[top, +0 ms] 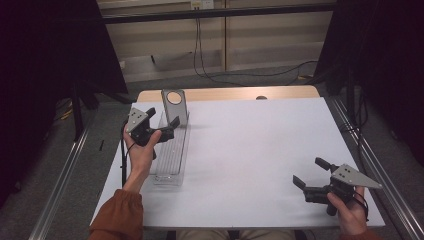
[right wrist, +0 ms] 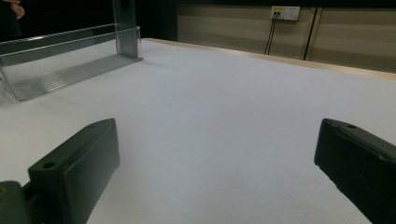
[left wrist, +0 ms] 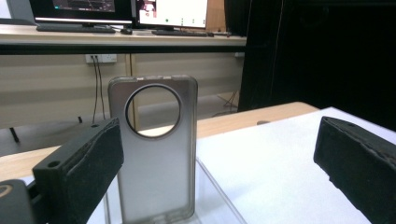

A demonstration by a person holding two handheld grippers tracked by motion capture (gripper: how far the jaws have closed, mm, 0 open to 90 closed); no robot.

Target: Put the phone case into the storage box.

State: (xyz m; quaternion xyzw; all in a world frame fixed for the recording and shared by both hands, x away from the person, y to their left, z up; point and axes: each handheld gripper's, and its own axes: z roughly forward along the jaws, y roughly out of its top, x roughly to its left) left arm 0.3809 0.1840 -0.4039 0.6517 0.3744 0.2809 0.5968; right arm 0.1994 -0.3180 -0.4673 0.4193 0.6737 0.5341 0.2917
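A grey translucent phone case [top: 175,105] with a round camera hole stands upright at the far end of a long clear plastic tray [top: 169,177]. My left gripper [top: 162,116] hovers open just in front of the case, above the tray. In the left gripper view the case [left wrist: 154,158] rises close ahead, left of centre between the spread jaws of that gripper [left wrist: 219,172], untouched. My right gripper [top: 307,171] is open and holds nothing, low over the white mat at the near right. In the right gripper view that gripper [right wrist: 215,172] faces bare mat, with the tray [right wrist: 70,74] and case [right wrist: 125,28] far off at the left.
A white mat [top: 250,150] covers the table, with a wooden strip [top: 225,93] along its far edge. Metal rails [top: 370,165] run down both sides. Cables [top: 210,75] lie on the floor behind. Dark curtains [top: 50,50] flank the table.
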